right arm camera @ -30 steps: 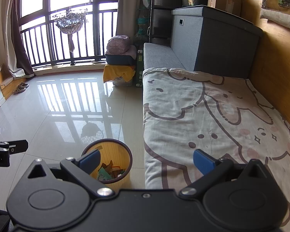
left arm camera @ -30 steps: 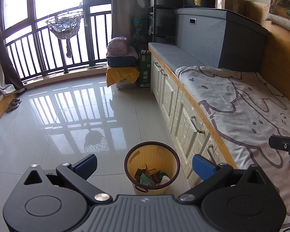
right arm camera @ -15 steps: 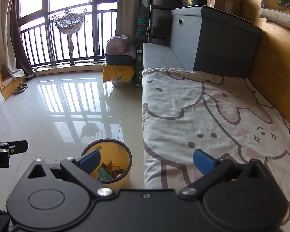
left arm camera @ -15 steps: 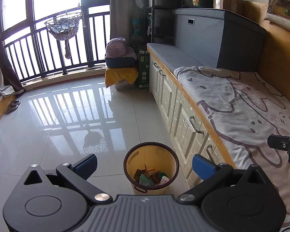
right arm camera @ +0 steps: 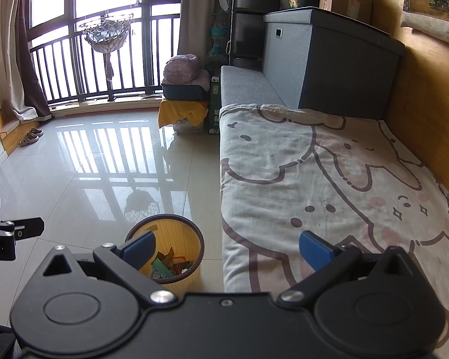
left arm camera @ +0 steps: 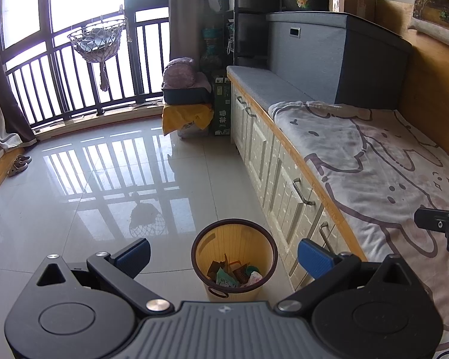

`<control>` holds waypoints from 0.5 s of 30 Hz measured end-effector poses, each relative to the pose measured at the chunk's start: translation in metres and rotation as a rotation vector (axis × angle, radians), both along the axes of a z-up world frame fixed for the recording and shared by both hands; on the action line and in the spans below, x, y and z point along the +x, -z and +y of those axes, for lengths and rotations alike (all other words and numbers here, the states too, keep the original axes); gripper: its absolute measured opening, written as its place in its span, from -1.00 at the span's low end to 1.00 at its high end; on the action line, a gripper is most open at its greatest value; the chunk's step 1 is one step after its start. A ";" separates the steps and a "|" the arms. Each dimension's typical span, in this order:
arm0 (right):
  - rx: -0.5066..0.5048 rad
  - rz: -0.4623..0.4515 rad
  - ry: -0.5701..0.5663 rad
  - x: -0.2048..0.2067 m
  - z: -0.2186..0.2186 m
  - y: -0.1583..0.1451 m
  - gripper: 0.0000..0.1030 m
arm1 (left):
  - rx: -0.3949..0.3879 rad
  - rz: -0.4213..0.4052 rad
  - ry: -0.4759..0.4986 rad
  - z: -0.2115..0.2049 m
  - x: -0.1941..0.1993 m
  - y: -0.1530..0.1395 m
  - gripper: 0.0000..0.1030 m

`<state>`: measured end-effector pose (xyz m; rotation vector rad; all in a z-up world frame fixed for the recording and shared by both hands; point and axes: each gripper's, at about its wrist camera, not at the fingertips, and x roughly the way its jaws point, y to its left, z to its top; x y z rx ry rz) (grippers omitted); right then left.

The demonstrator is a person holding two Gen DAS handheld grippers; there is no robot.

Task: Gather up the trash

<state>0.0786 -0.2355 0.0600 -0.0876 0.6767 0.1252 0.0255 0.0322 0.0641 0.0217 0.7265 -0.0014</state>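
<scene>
Jaws of left gripper (left arm camera: 223, 252) and right gripper (right arm camera: 228, 248) gape wide, empty, above the round yellow dark-rimmed wastebasket (left arm camera: 235, 258) holding wrappers (left arm camera: 236, 275).

Upright yellow bin (left arm camera: 234, 257), wrappers (left arm camera: 235, 275) inside

I hold my left claw (left arm camera: 223, 252) level with its blue-padded fingers (left arm camera: 134, 252) spread wide, nothing between them. My right claw (right arm camera: 227, 248) sits beside it at the same height, likewise spread wide and holding nothing.
</scene>
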 end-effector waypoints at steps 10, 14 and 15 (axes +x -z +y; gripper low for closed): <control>0.000 0.000 0.000 0.000 0.000 0.000 1.00 | -0.002 -0.010 0.004 0.001 -0.001 0.001 1.00; 0.001 0.000 0.000 0.000 0.000 0.000 1.00 | 0.000 -0.010 0.005 0.002 -0.001 0.000 1.00; 0.001 0.000 0.000 0.000 0.000 0.000 1.00 | 0.000 -0.011 0.006 0.002 -0.001 0.000 1.00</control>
